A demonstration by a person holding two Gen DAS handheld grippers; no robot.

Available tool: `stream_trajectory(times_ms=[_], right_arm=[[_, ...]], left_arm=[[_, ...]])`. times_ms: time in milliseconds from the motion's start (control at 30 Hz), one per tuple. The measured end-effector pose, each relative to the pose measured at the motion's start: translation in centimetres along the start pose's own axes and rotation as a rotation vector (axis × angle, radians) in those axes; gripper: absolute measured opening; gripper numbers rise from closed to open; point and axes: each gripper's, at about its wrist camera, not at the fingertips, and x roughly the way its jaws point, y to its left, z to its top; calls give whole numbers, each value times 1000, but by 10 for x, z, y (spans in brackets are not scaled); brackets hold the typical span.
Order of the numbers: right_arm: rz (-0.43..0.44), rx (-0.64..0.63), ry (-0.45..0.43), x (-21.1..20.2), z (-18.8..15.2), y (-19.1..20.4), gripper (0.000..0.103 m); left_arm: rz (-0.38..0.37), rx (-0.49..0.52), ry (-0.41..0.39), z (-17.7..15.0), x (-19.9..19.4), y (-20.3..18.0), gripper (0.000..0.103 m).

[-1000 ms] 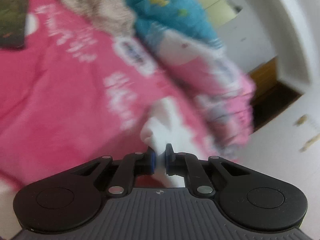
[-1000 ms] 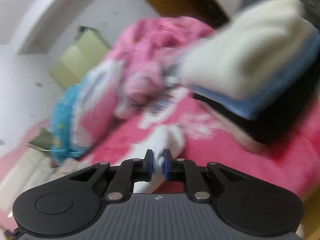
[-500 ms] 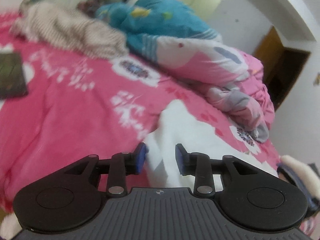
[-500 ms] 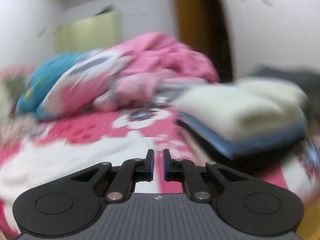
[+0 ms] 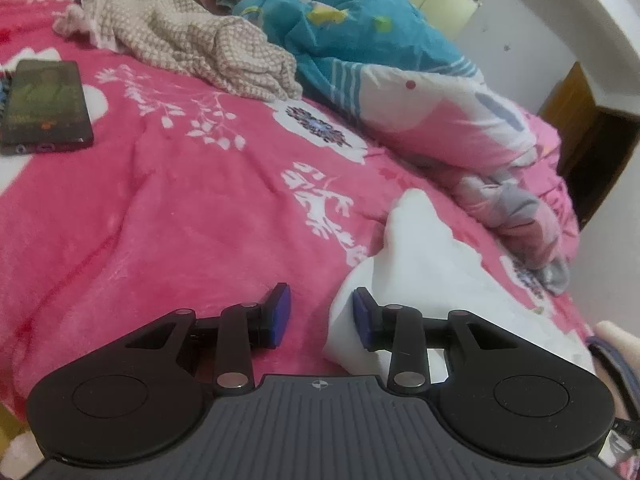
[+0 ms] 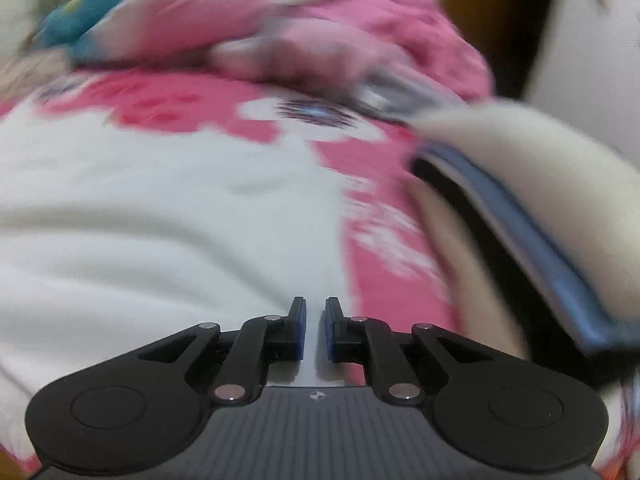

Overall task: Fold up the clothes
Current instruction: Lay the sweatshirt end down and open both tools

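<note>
Mid-fold: left gripper (image 5: 321, 314) wide, empty; right gripper (image 6: 316, 330) narrow, maybe pinching white garment (image 6: 160, 216), can't tell. Next, regrab near edge.

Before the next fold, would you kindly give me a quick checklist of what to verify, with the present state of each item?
1. Left gripper released: ok, fingers apart, nothing between them.
2. Right gripper holding the white garment: cannot tell, fingers nearly closed over white cloth, view blurred.
3. Garment lying flat: not ok, one part stands up in a peak.
4. Phone away from the garment: ok.
5. Folded stack apart from the garment: ok.
</note>
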Motion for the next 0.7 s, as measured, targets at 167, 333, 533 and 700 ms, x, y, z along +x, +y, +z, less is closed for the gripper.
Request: stream_trajectory(times_ms=[167,333,533,700], right_arm=[[124,85,-107,-5,46,-8,49],[240,176,-78,56,90,-23,63],[399,250,88,139,109,-37,57],[417,295,7,126,108,-43,4]], left_arm=[[-117,-180,-3,3,0,27,36],[-174,-262,-7,3,0,39,35],[-194,-294,-18,3,2,44,35],[-189,-293,-24,3,2,43,35]])
